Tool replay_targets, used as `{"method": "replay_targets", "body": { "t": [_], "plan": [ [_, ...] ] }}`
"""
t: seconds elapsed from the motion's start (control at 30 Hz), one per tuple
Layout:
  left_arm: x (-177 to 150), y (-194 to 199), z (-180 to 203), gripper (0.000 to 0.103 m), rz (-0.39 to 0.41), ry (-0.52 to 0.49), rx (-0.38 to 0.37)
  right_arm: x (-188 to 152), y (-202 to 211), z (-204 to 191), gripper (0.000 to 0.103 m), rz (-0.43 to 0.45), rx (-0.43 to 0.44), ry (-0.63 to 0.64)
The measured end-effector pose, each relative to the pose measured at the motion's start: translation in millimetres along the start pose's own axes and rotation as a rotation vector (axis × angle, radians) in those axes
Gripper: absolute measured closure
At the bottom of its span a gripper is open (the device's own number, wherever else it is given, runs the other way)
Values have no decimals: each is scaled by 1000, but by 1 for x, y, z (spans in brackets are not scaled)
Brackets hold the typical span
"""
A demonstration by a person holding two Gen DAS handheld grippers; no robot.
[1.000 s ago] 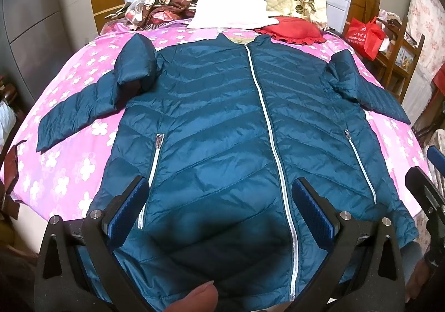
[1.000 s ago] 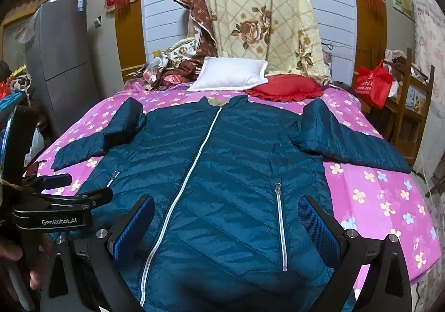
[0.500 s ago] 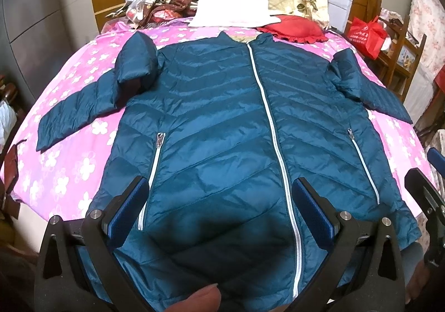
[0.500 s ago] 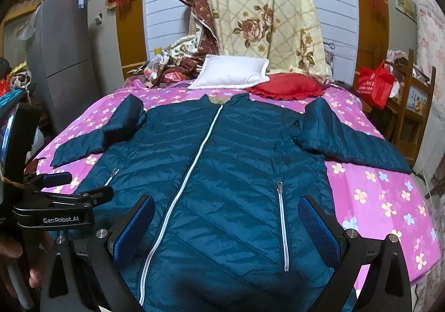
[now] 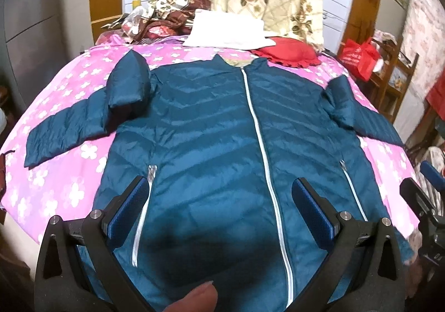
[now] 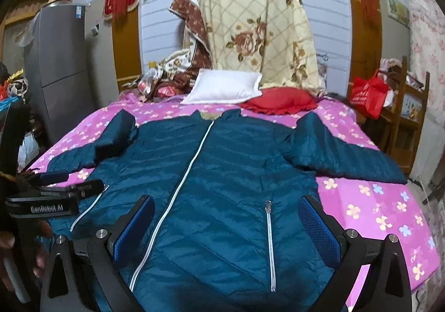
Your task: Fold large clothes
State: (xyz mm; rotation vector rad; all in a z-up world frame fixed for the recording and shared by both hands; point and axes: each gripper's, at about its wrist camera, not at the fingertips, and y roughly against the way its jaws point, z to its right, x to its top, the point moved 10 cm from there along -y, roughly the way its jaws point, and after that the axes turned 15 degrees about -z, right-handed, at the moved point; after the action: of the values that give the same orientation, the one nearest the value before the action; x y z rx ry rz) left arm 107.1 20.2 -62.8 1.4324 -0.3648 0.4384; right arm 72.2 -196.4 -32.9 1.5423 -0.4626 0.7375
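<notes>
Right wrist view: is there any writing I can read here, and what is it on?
"GenRobot.AI": white letters on the black left gripper, slightly blurred.
Red bag: pale print, too blurred to read.
Grey fridge: small sticker near its top, too small to read.
Red wall hangings: no legible text.

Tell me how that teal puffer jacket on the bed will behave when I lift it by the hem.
The jacket will probably droop between grips: its sleeve already lies bent on the bed. Its quilted padding suggests it is light for its bulk. The shiny shell may slip in the jaws.
</notes>
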Motion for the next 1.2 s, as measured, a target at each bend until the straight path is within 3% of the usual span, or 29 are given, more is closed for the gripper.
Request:
{"method": "replay_targets", "body": {
  "t": [0.2, 0.4, 0.47, 0.57, 0.67, 0.73, 1.2],
  "plan": [
    [33, -15, -14, 0, -4, 20, 60, 37, -32, 13, 1, -21, 15, -37],
    [58, -58, -28, 0, -27, 24, 113, 65, -79, 16, 1, -32, 8, -23],
    [58, -75, -30, 0, -45, 16, 116, 60, -97, 19, 1, -29, -11, -17],
    [48, -110, -35, 0, -83, 10, 113, 49, -119, 24, 1, -98, -53, -23],
    [36, -132, -35, 0, -167, 24, 102, 48, -123, 25, 1, -110, -67, -21],
    [33, -133, -31, 0, -178, 13, 82, 46, -123, 26, 1, -109, -80, -22],
    [35, -110, -34, 0, -92, 1, 128, 40, -129, 10, 1, -129, -40, -46]
  ]
}}
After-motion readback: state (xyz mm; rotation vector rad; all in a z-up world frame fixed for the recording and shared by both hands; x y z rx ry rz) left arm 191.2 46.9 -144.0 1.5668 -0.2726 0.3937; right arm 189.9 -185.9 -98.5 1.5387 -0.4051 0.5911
